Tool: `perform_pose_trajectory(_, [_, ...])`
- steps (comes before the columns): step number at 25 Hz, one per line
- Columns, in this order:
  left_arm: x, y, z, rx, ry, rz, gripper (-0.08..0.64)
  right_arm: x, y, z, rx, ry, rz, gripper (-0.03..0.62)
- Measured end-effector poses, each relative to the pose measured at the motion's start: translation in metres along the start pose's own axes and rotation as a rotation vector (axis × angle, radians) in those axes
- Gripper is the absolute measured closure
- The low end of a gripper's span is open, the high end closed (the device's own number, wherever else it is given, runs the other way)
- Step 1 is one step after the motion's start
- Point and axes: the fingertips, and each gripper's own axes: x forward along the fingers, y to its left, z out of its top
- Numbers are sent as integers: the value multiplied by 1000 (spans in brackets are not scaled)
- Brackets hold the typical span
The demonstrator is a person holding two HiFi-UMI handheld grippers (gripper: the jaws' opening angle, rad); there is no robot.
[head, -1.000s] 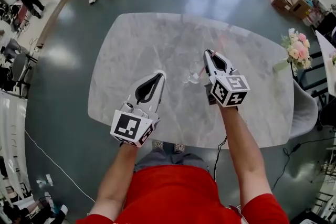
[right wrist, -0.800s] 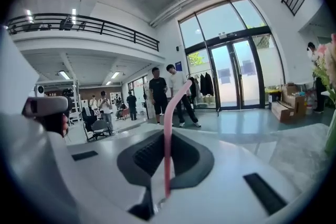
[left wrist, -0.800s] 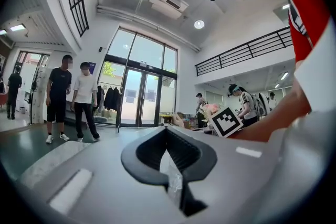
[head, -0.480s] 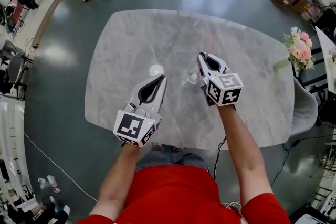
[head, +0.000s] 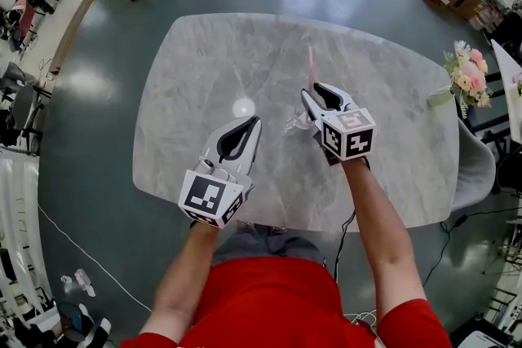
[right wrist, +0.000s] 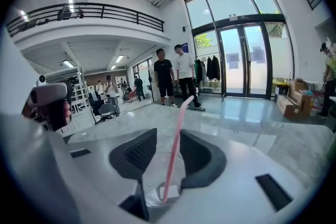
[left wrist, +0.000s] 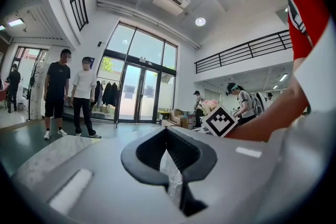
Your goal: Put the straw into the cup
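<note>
One pink straw leans in the clear cup, between the jaws of the right gripper, which have just been opening and stand wide, off it. To finish well, draw that gripper straight back from the cup without brushing the straw. Left of the cup, the left gripper pinches a crinkled clear film; flowers stand far right of the cup, and nothing is in the way.

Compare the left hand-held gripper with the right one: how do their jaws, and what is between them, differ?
The left hand-held gripper is shut, while the right hand-held gripper has just been opening, its jaws apart. The left one pinches a crinkled clear film; between the right one's jaws the pink straw stands free in the clear cup, no pad pressing it. Both are above the marble table.
</note>
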Motion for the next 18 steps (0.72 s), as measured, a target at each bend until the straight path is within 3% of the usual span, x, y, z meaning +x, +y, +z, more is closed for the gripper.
perform_pose_trajectory(5, [-5, 5, 2, 9, 3, -9, 555, -15, -3, 4, -17, 3, -19, 456])
perform_pose_trajectory(11, [-11, 7, 20, 25, -18, -15, 555, -75, -6, 34, -61, -114, -72, 456])
perform_pose_trajectory(18, [-30, -10, 59, 74, -71, -66, 555, -155, 27, 73, -125, -299, -123, 545])
